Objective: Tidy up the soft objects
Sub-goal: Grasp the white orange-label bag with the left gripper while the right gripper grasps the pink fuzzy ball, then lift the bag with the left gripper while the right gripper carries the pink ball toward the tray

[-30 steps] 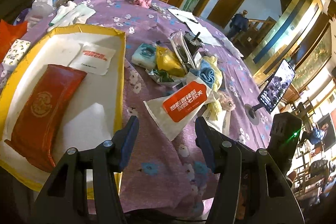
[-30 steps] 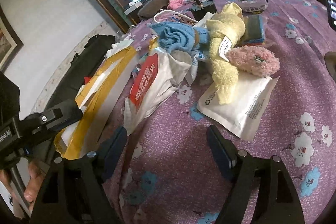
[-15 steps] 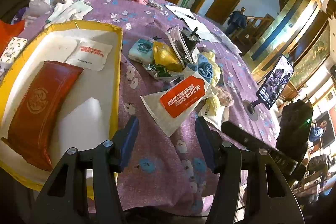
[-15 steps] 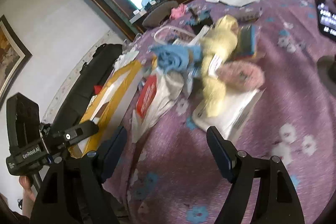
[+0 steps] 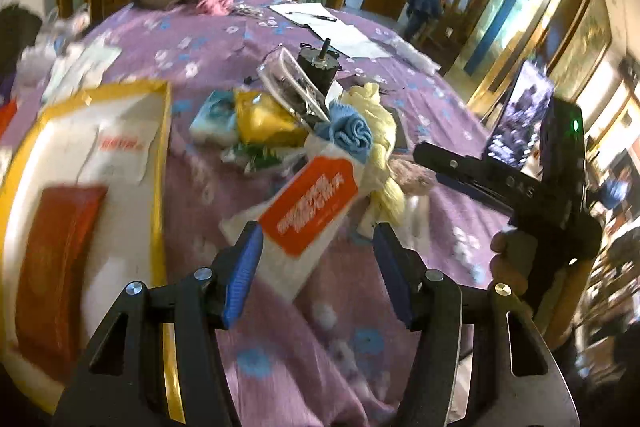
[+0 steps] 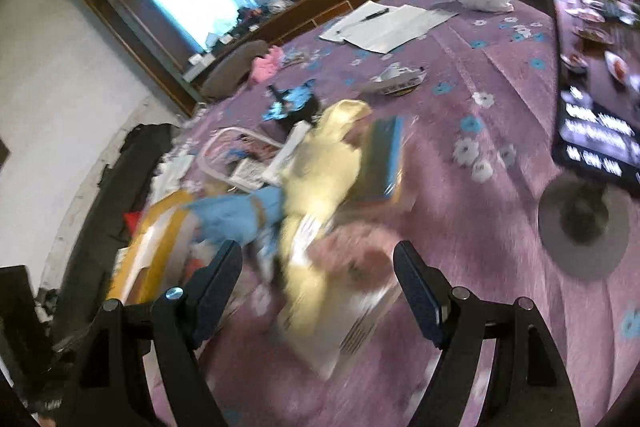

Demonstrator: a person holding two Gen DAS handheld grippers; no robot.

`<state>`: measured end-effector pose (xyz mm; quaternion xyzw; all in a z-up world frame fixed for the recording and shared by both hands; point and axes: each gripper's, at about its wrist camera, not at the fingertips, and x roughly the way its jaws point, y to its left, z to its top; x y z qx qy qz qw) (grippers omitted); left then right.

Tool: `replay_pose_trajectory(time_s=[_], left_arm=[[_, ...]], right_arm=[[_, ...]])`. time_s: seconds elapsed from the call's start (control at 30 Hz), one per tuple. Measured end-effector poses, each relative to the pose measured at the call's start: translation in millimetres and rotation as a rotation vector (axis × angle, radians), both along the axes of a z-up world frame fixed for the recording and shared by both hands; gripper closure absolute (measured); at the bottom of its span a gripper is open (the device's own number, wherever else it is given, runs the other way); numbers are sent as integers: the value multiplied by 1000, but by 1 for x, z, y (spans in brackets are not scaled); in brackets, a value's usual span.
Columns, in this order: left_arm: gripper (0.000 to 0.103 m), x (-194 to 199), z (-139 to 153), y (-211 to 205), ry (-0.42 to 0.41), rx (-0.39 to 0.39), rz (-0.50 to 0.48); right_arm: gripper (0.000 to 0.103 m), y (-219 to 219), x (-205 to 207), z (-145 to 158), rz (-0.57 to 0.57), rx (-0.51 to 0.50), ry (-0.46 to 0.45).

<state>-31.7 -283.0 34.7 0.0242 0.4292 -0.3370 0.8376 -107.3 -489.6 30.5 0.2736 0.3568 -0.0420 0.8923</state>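
Left gripper [image 5: 316, 241] opening, nothing between its jaws, white packet [image 5: 308, 215] just beyond, right gripper [image 6: 318, 267] wide and empty over yellow cloth [image 6: 320, 163], blue cloth [image 6: 232, 215] at left, phone stand [image 6: 580, 227] at right on the bench [image 6: 500, 131], yellow tray [image 5: 160, 163] far left.

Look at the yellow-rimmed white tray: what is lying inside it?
Inside the yellow-rimmed white tray, a flat red pouch and a white packet with red print lie apart on its floor. The left gripper's body covers the tray's near corner, so anything there is hidden.
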Motion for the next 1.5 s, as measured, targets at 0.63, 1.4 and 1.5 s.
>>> replay_pose_trajectory(time_s=[0.63,1.4,1.5], left_arm=[[45,26,-29,-12,134,-59,-22],[65,8,-49,-20,82,6,11],[65,-4,-40,-6,117,-59,0]], right_arm=[[69,0,5,-22,-1,66,10],[76,7,-5,-11,-9,26,-80],[76,5,-8,-10,-16,39,-97]])
